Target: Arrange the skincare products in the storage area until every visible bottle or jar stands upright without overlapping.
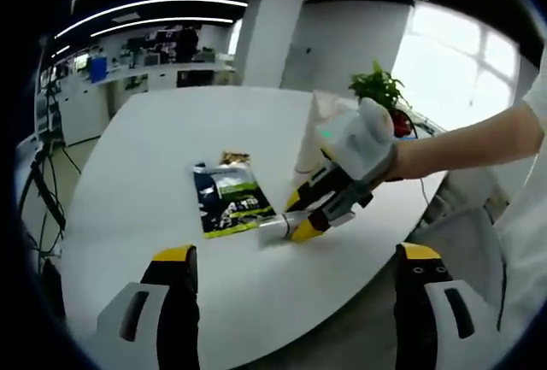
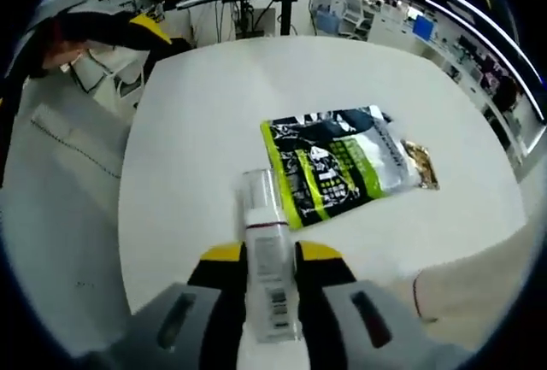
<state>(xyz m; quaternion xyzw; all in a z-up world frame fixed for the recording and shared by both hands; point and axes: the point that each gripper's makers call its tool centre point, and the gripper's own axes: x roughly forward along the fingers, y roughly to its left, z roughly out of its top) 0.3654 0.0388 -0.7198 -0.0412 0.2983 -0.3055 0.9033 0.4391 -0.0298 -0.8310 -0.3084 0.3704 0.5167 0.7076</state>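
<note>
Right gripper (image 2: 272,278) jaws clamp a clear-capped bottle (image 2: 267,255) lengthwise over the desk (image 2: 188,131), likely for uprighting; left gripper (image 1: 295,272) jaws wide, idle.

The left gripper (image 1: 292,261) has two black jaws with yellow tips, and each jaw sits on a light grey plastic body with a long slot in it. The right gripper (image 2: 271,255) is made the same way: black jaws, yellow caps at the ends, grey shells with an oval slot on each side. In the left gripper view the right gripper (image 1: 301,216) has a white rounded housing on top with a small green light, and a black and yellow front part. The person's forearm (image 1: 479,143) is bare, with the edge of a white short sleeve (image 1: 537,88) above it.
</note>
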